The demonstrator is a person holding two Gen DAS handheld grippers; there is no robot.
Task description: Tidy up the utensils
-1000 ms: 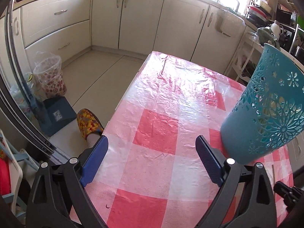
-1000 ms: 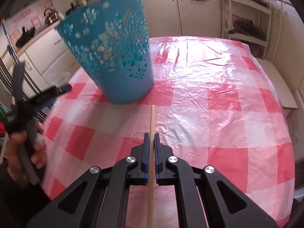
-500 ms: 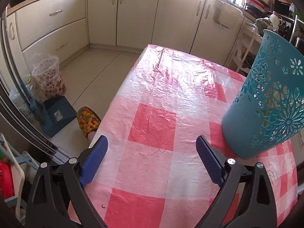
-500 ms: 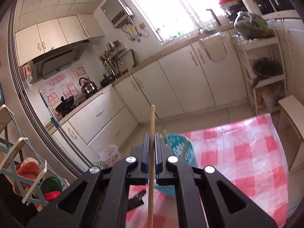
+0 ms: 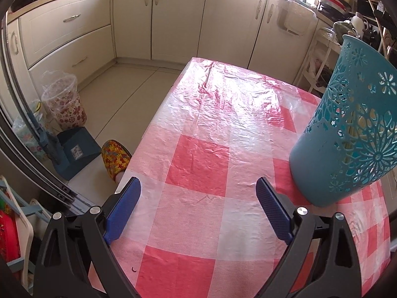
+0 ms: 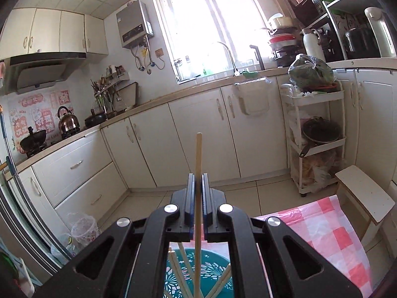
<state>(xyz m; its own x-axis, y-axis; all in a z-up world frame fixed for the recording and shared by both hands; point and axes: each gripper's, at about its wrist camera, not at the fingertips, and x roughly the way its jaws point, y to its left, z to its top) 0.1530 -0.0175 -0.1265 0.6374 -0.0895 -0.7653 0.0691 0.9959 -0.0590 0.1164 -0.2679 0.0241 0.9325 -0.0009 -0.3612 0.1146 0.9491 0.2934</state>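
Note:
A teal perforated holder [image 5: 347, 134] stands on the red-and-white checked tablecloth [image 5: 198, 164], to the right of my left gripper [image 5: 197, 191]. That gripper hangs open over the cloth with nothing between its blue pads [image 5: 271, 208]. In the right wrist view my right gripper [image 6: 198, 181] is shut on a wooden chopstick [image 6: 198, 154], which runs up past the fingertips and down behind them. The chopstick's lower end hangs over the mouth of the teal holder [image 6: 211, 270], directly below the gripper, where several other chopsticks [image 6: 178, 270] lean.
Cream kitchen cabinets [image 6: 198, 136] line the far walls. A white rolling shelf cart [image 6: 317, 134] and a small stool [image 6: 364, 191] stand past the table's far end. On the floor left of the table are a floral bin [image 5: 64, 104], a blue dustpan [image 5: 72, 151] and a person's patterned slipper [image 5: 115, 157].
My right gripper rose from the table with the chopstick and tilted up, now standing above the holder's mouth. The left gripper stayed open in nearly the same spot.

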